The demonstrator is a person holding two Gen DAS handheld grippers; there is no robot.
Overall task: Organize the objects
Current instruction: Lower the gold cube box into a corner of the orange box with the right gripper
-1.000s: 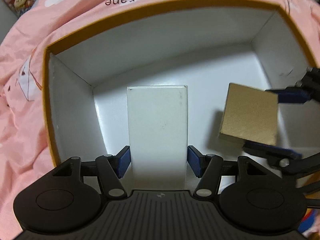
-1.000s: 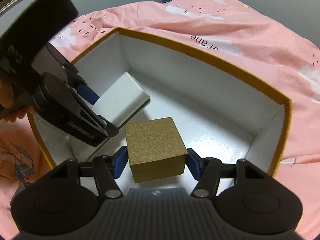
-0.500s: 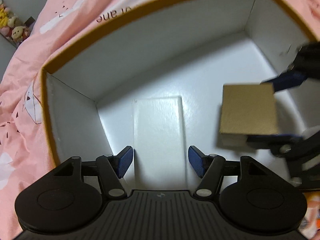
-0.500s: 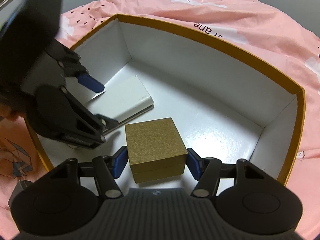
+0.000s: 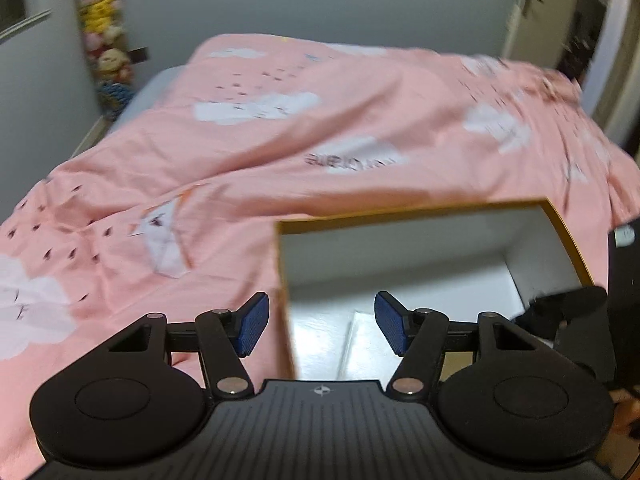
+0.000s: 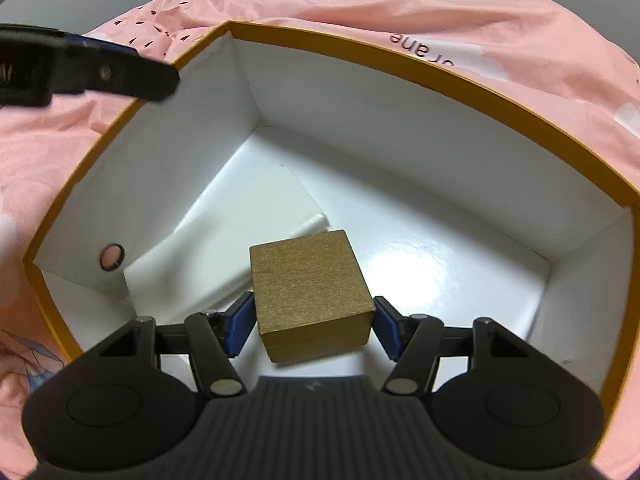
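Observation:
A large open box with an orange rim (image 6: pixel 360 50) and white inside sits on a pink bedspread. A flat white box (image 6: pixel 240 236) lies on its floor at the left; it also shows in the left wrist view (image 5: pixel 366 344). A gold-brown cube box (image 6: pixel 310 284) stands between the pads of my right gripper (image 6: pixel 314 326), which is shut on it just above or on the floor. My left gripper (image 5: pixel 320 326) is open and empty, raised above the big box's left wall (image 5: pixel 285 280). It shows in the right wrist view (image 6: pixel 100 74) at the upper left.
The pink bedspread (image 5: pixel 240 140) with white cloud prints covers the bed all around the box. A grey wall, hanging plush toys (image 5: pixel 104 40) and a door frame (image 5: pixel 560 20) lie beyond the bed. A small round hole (image 6: pixel 112 257) pierces the box's left wall.
My left gripper has let go of the white box, lifted out of the big box and tilted up toward the room. The white box now lies flat. My right gripper still holds the gold box.

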